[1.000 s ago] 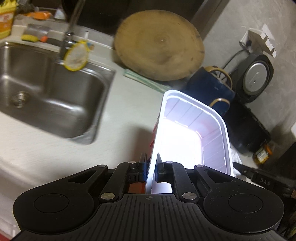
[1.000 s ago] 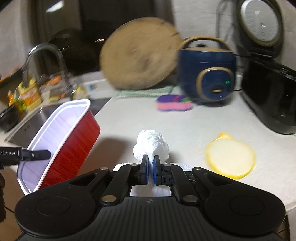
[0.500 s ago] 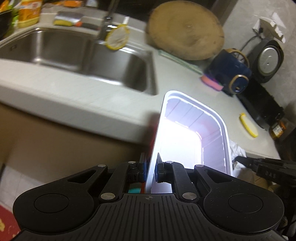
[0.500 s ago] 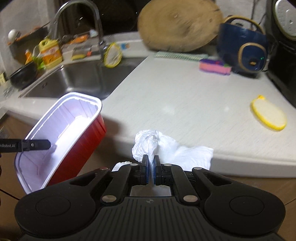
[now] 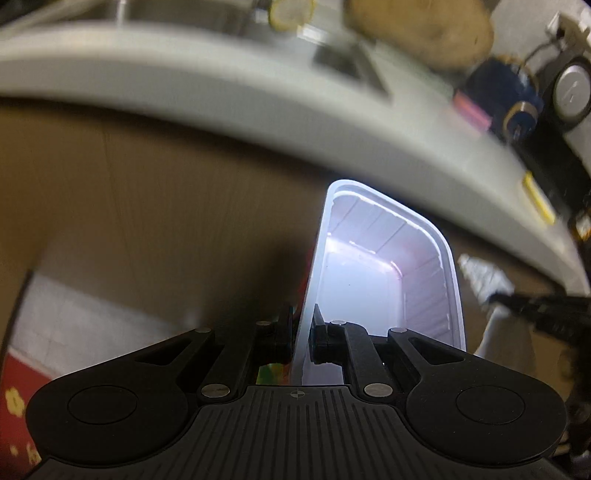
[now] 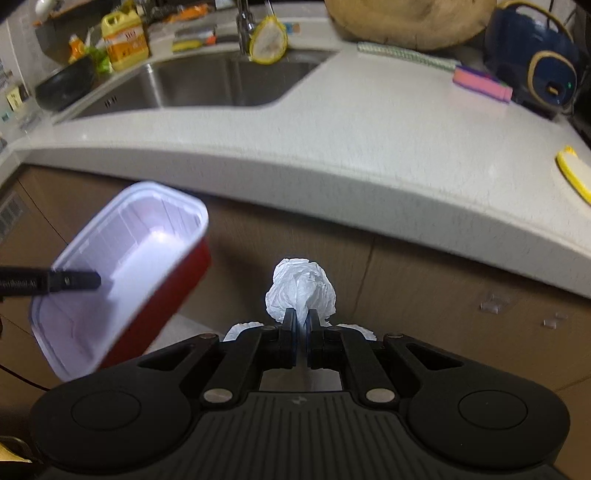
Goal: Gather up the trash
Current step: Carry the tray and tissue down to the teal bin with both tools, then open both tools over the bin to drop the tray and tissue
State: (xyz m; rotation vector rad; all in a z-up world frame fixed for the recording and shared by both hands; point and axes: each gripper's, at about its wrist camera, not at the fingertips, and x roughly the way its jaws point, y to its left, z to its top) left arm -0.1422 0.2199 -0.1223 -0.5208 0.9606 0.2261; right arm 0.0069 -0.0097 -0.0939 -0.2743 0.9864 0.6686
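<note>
My left gripper (image 5: 303,325) is shut on the rim of a red food tray with a white inside (image 5: 373,273). The tray hangs in the air below the counter edge. It also shows in the right wrist view (image 6: 122,273), with a left fingertip (image 6: 79,281) on its rim. My right gripper (image 6: 302,325) is shut on a crumpled white tissue (image 6: 301,291), held in front of the brown cabinet, to the right of the tray. The tissue shows at the right of the left wrist view (image 5: 484,275).
The white counter (image 6: 369,140) runs above both grippers, with a steel sink (image 6: 207,85), a yellow sponge (image 6: 574,173), a pink sponge (image 6: 482,85), a blue cooker (image 6: 532,55) and a round wooden board (image 6: 406,18). Brown cabinet fronts (image 6: 424,288) are below. The floor (image 5: 74,325) lies lower left.
Both grippers have moved back and down off the counter, carrying the tray and the tissue. The counter edge now sits above them and the cabinet front fills the middle.
</note>
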